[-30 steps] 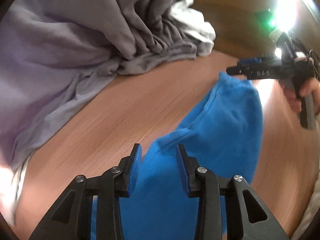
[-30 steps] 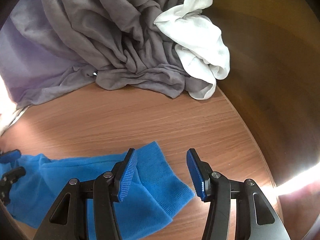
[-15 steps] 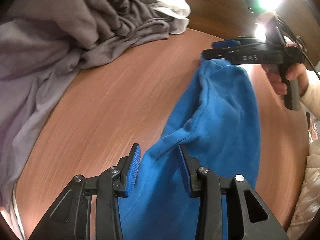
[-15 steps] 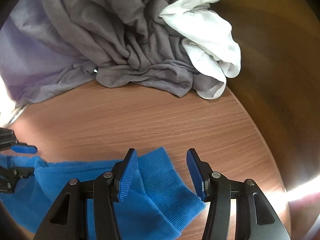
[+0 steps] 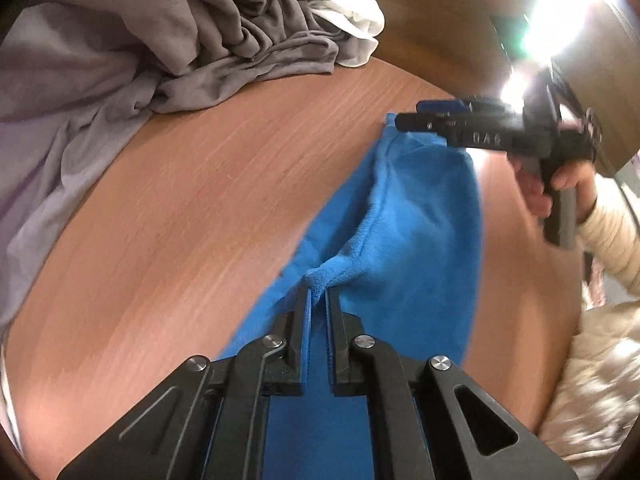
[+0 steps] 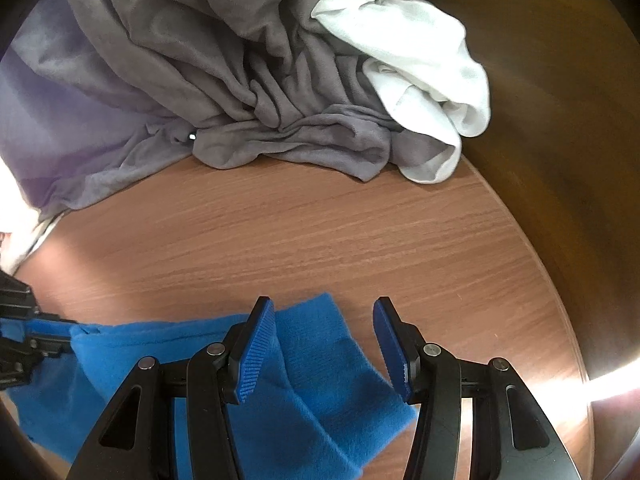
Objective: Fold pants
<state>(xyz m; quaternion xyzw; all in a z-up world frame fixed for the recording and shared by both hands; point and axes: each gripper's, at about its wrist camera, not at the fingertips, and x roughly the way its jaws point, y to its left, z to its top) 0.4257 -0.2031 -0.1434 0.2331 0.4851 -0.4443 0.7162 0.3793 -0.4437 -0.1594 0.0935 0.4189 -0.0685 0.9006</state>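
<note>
- One pair of blue pants (image 5: pixel 420 208) is lying on one wooden table (image 5: pixel 208 200); two grippers are working it, and a heap of three other cloths is sitting at the top of both views.
- The pants are a soft, fuzzy fleece with a ribbed cuff (image 6: pixel 332 344) showing in the lower middle of the right wrist view. The table is a reddish wood-grain top with a rounded edge.
- The heap is made up of a crumpled grey garment (image 6: pixel 248 80), a white cloth (image 6: pixel 420 52) at the upper right and a smooth lilac fabric (image 6: pixel 52 120) at the left.
- In the left wrist view the pants are running as a long band from the bottom centre up to the upper right. In the right wrist view the same band is stretching from the lower left across to the lower middle, cuff end pointing right.
- The left gripper (image 5: pixel 318 300) has just been closing and its jaws are now pinching a raised ridge of blue fleece between them.
- The right gripper (image 6: pixel 324 344) is hovering with its ribbed blue pads (image 6: pixel 256 352) standing half apart over the cuff, one on either side, gripping nothing.
- A hand (image 5: pixel 568 188) in a cream quilted sleeve (image 5: pixel 612 236) is holding that gripper at the right of the left wrist view.
</note>
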